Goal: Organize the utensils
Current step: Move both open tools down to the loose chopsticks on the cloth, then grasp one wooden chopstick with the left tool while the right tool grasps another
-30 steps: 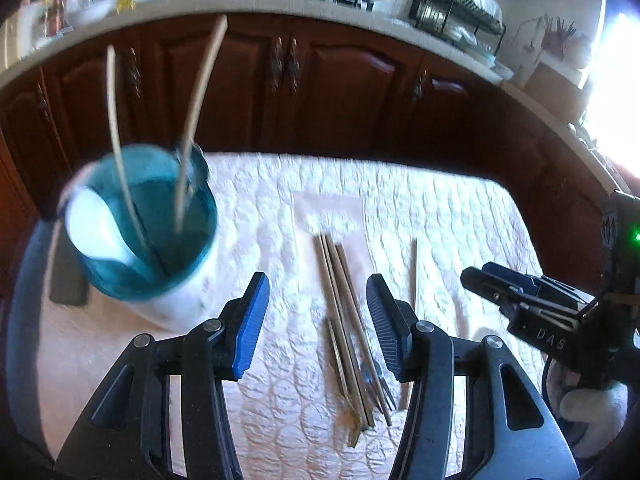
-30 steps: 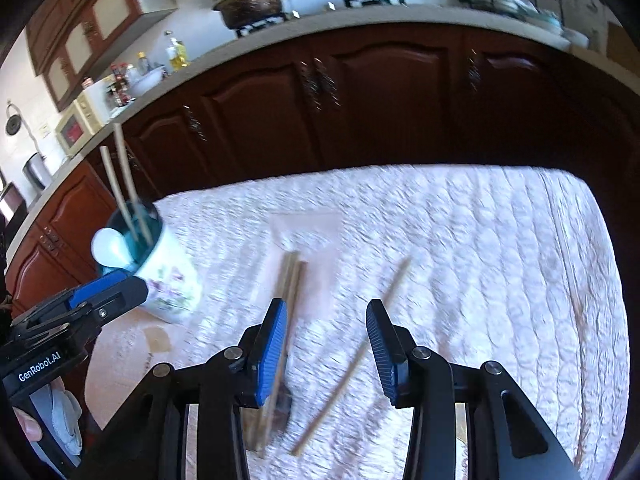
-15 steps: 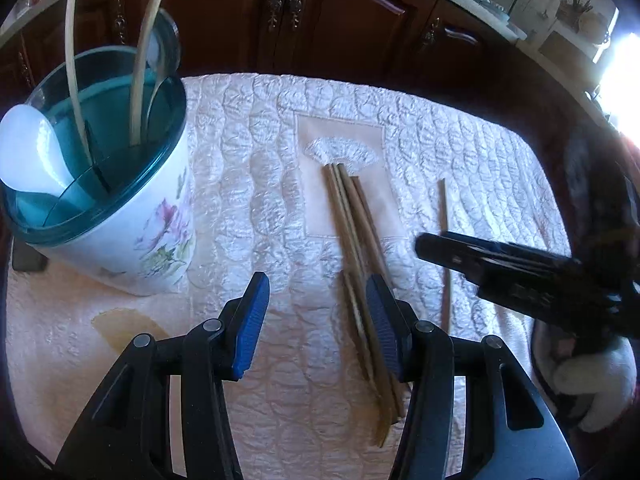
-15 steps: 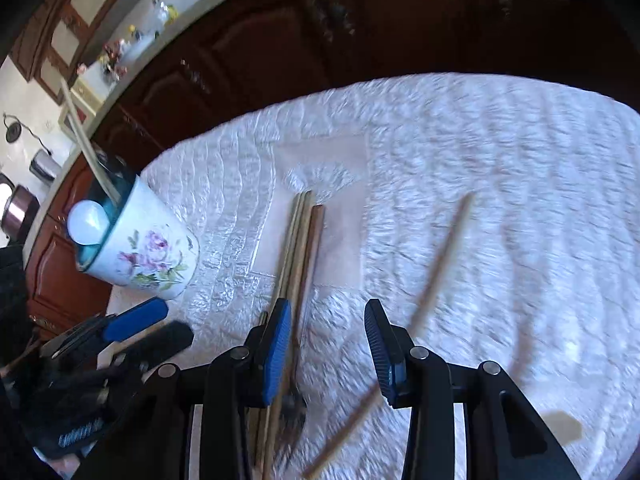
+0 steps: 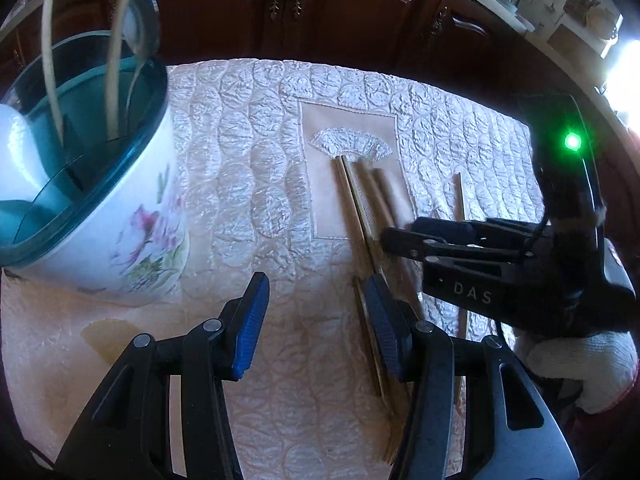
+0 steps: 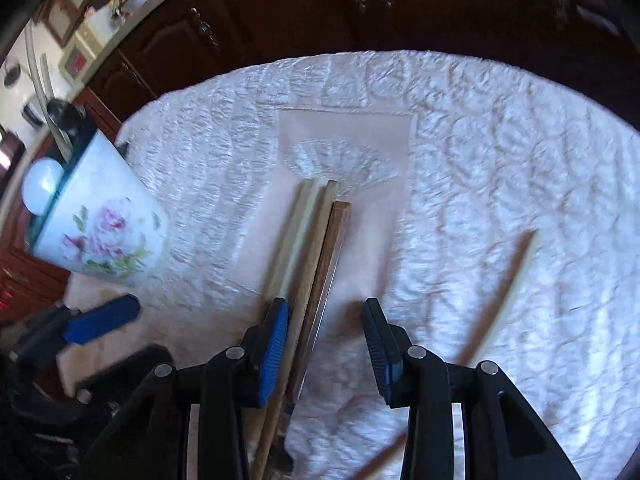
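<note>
Left view, sticks [image 5: 362, 216]: you see the bundle lying on the beige patch of the cloth [image 5: 248, 184], with one lone stick [image 5: 461, 200] apart to its right; judge them light, stiff and smooth, likely to roll or slip, so take them mid-length across the grain
Left view, cup [image 5: 100, 184]: it stands at the left on the cloth with two sticks and a white spoon already in it; it looks ceramic and breakable, so drop things in gently
Left view, left tongs [image 5: 316, 320]: your jaws stand well open over bare cloth, holding nothing; the right finger sits beside the bundle's near end
Right view, sticks [image 6: 316, 248]: the bundle runs up from under your left pad
Right view, right tongs [image 6: 326, 340]: your jaws are partly open and empty, the bundle at the left pad, not yet pinched
</note>
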`<state>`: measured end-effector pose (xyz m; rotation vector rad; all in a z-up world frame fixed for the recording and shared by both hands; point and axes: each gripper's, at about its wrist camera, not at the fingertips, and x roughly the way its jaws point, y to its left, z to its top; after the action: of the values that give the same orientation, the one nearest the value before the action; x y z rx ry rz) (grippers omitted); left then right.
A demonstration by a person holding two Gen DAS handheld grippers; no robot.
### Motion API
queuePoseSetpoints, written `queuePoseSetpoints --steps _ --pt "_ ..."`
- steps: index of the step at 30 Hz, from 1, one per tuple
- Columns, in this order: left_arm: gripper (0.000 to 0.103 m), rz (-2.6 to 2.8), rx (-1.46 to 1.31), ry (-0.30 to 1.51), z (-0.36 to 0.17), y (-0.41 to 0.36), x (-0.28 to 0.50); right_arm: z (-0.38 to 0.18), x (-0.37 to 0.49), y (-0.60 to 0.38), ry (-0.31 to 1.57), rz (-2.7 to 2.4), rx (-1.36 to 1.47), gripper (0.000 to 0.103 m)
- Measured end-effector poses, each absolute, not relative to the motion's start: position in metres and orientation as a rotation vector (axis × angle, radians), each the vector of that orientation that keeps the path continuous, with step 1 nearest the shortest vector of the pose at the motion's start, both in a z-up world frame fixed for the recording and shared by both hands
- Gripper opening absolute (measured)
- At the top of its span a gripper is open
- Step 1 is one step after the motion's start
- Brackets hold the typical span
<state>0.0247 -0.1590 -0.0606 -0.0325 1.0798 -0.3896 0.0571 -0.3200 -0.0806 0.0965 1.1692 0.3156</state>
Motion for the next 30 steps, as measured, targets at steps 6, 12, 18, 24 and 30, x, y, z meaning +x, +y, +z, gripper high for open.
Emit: queuePoseSetpoints --steps 6,12,18,24,30 --pt "0.05 -0.408 -0.026 1.078 -0.062 -0.168 0.032 -0.08 0.045 -0.367 1.179 0.193 0.035 0.036" --pt "0.039 -0.421 -0.025 1.108 -0.075 -0.185 0.055 -0.061 0.029 -0.42 1.118 0.188 0.259 0.036" --pt "0.025 -0.421 -0.015 1.15 -0.089 -0.197 0.067 -0.046 0.018 -0.425 1.085 0.207 0.266 0.036" --pt "0.025 -0.424 -0.001 1.147 -0.091 -0.205 0.074 -0.044 0.02 -0.417 1.082 0.225 0.277 0.036" --pt "0.025 -0.413 -0.075 1.178 -0.092 -0.189 0.075 -0.044 0.028 -0.41 1.076 0.229 0.271 0.036"
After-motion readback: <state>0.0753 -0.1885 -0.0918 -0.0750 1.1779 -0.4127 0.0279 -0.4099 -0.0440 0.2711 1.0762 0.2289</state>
